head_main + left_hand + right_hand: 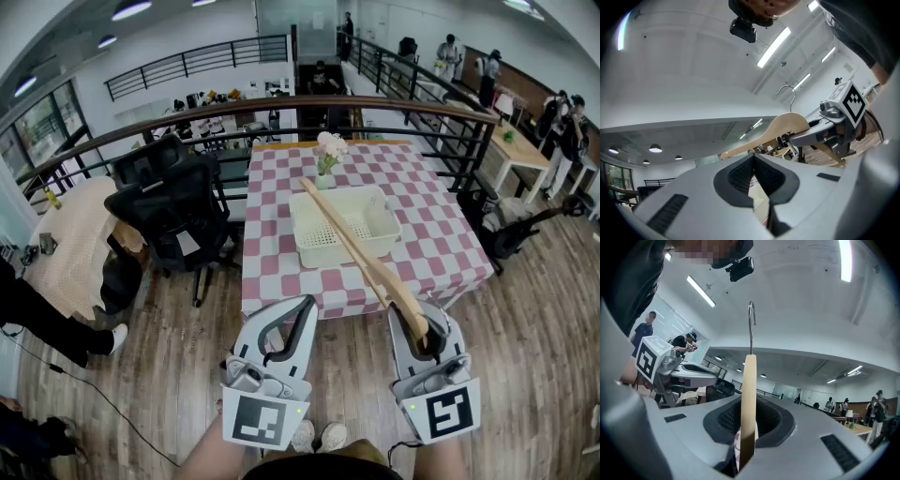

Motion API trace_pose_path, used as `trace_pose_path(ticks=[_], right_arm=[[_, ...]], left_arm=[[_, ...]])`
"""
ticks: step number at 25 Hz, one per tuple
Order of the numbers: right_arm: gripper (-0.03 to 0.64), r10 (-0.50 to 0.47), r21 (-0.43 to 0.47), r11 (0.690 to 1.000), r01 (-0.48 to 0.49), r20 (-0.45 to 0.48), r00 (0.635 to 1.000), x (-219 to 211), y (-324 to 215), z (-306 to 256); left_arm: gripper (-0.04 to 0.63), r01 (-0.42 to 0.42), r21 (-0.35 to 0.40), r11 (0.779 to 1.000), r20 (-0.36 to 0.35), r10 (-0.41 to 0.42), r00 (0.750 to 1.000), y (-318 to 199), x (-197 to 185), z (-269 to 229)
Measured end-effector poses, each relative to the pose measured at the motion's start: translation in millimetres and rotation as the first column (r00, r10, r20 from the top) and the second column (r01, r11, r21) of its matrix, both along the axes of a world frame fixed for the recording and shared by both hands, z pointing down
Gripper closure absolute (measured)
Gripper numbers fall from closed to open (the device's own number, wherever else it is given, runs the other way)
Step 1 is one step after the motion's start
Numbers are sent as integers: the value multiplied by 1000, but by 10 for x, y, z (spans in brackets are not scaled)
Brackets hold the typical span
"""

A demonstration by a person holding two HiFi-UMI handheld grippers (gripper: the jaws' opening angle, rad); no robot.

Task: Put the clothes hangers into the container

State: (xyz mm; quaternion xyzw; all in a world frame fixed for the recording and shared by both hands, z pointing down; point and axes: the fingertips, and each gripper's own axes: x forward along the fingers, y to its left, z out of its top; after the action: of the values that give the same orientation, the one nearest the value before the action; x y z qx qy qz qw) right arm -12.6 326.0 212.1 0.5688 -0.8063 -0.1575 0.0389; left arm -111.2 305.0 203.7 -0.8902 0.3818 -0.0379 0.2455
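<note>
Right pads: pressing narrowly on both faces of the hanger, which is standing edge-on between them.
Right gripper: gripping the hanger by its near end and hovering just off the near edge of the table.
Left pads: meeting tip to tip, with nothing lying between them.
Left gripper: hovering beside the right gripper, also off the near edge.
Hanger: running diagonally away and to the left, crossing over the container and reaching towards the vase. Whether it is touching the rim cannot be told.
Hook: pointing upward.
Container: sitting mid-table, white and perforated.
Vase: standing just behind the container, holding flowers.
Chair: standing left of the table.
</note>
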Motion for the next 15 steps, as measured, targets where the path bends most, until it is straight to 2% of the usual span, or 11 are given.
trace_pose_path(ticks=[15], right_arm=[[561, -21, -5, 1000, 21, 25, 999, 209, 164, 47]], left_arm=[[586, 3, -5, 1000, 13, -3, 1000, 163, 184, 21]])
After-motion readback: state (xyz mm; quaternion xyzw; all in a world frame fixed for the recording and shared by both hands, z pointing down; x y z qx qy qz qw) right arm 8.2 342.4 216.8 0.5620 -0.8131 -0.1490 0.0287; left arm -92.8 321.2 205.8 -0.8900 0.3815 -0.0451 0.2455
